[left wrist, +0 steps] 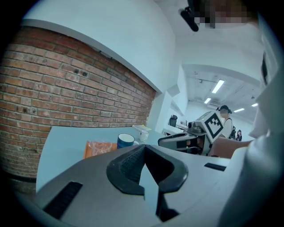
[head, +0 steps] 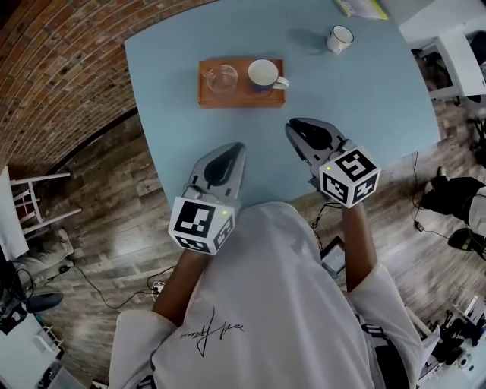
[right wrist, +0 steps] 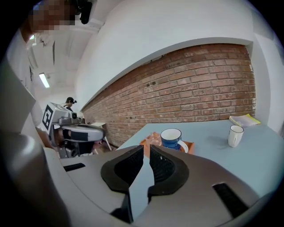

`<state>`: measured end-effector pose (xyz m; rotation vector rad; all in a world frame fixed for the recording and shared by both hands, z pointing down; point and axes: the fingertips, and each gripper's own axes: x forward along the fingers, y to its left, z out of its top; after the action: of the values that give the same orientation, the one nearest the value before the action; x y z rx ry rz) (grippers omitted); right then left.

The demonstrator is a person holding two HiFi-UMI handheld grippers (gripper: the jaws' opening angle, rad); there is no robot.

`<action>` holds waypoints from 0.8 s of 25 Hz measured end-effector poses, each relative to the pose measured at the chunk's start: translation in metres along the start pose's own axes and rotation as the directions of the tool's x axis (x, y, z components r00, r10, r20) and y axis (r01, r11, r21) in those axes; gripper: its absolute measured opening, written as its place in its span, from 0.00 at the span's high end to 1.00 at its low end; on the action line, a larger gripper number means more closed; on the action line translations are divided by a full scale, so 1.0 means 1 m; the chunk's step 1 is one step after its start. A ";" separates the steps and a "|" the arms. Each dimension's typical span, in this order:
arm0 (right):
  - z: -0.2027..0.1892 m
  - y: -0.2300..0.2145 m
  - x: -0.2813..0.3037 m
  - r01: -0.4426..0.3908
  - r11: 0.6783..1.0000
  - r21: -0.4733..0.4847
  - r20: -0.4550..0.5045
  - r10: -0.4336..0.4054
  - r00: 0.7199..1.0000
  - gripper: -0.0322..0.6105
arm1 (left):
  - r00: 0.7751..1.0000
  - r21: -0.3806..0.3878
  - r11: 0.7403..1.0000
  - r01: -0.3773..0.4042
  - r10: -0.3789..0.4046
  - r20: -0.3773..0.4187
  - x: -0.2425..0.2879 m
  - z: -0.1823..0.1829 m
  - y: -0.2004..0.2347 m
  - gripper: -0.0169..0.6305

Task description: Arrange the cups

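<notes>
An orange tray (head: 240,97) on the light blue table (head: 364,99) holds a clear glass cup (head: 220,78) and a blue mug (head: 263,74) with a white inside. A white mug (head: 340,38) stands alone at the far right. Both grippers hover over the table's near edge, short of the tray. My left gripper (head: 234,148) is shut and empty, its tips touching (left wrist: 144,147). My right gripper (head: 293,126) holds nothing; a narrow slit shows between its tips (right wrist: 146,148). It points at the blue mug (right wrist: 171,138), with the white mug (right wrist: 235,135) off to the right.
A yellow-green book (head: 363,7) lies at the table's far edge. A brick wall (head: 53,68) curves along the left. White furniture (head: 30,201) stands on the wooden floor at left, and cables and gear (head: 448,197) at right.
</notes>
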<state>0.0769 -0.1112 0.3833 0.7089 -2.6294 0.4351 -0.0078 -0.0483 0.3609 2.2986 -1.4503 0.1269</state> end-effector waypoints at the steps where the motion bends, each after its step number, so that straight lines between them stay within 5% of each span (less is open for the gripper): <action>1: 0.000 -0.005 0.001 0.005 1.000 -0.011 -0.006 -0.005 1.000 0.91 | 1.000 -0.001 1.000 0.000 0.000 -0.003 0.000 -0.001 -0.001 0.96; 17: -0.008 -0.053 0.035 0.010 0.990 -0.140 -0.098 -0.023 0.995 0.91 | 0.999 -0.043 0.999 -0.019 0.018 -0.029 0.002 -0.009 0.004 0.96; 20: -0.011 -0.059 0.042 0.001 0.988 -0.151 -0.118 -0.019 0.993 0.84 | 0.999 -0.063 0.997 -0.035 0.033 -0.033 0.000 -0.013 0.007 0.96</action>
<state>0.0779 -0.1733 0.4228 0.6274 -2.5141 0.2627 -0.0124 -0.0462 0.3748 2.2119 -1.4573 0.1253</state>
